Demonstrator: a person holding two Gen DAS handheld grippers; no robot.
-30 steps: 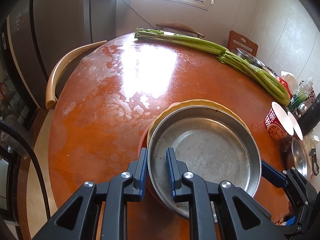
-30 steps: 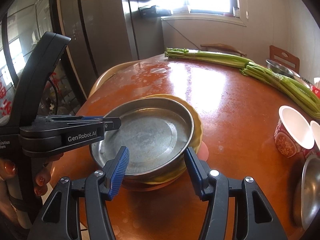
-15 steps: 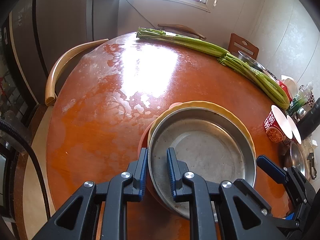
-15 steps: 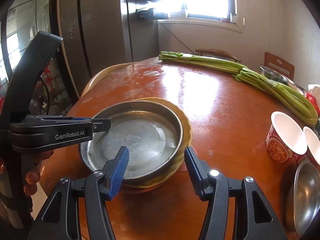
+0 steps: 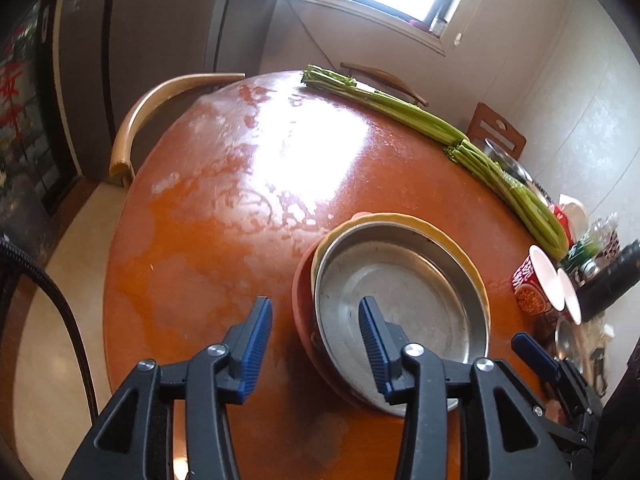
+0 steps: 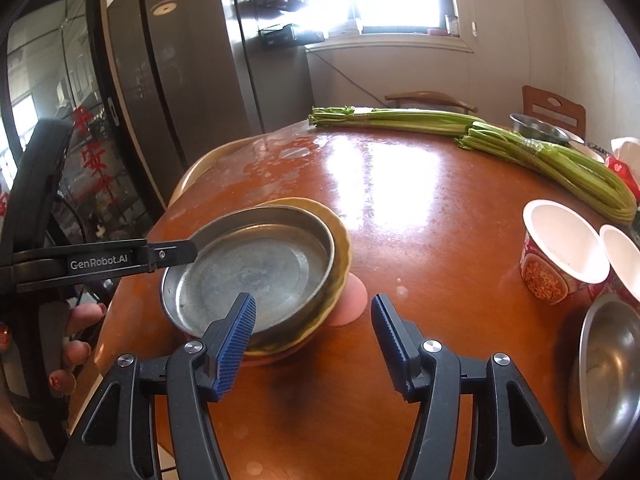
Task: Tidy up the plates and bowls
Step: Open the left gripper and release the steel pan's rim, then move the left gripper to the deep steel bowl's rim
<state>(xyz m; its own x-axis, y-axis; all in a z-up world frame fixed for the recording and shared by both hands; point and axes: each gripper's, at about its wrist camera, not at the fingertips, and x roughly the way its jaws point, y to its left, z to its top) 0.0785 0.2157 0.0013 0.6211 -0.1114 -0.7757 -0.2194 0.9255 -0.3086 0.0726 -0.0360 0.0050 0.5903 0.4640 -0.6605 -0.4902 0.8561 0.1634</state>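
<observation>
1. We are holding the left gripper wide open, gripping nothing, its fingers straddling the near rim of the steel pan.
2. The pan is sitting empty inside a yellow dish over a pink plate on the table.
3. We are keeping the right gripper open too, empty, beside the stack.
4. Two paper cups are standing empty near a steel bowl.

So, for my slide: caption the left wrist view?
Open left claw straddles the stacked steel pan rim on the orange table.

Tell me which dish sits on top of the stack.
The metal pan is on top, nested inside the yellow plate, with the pink plate at the bottom.
</observation>
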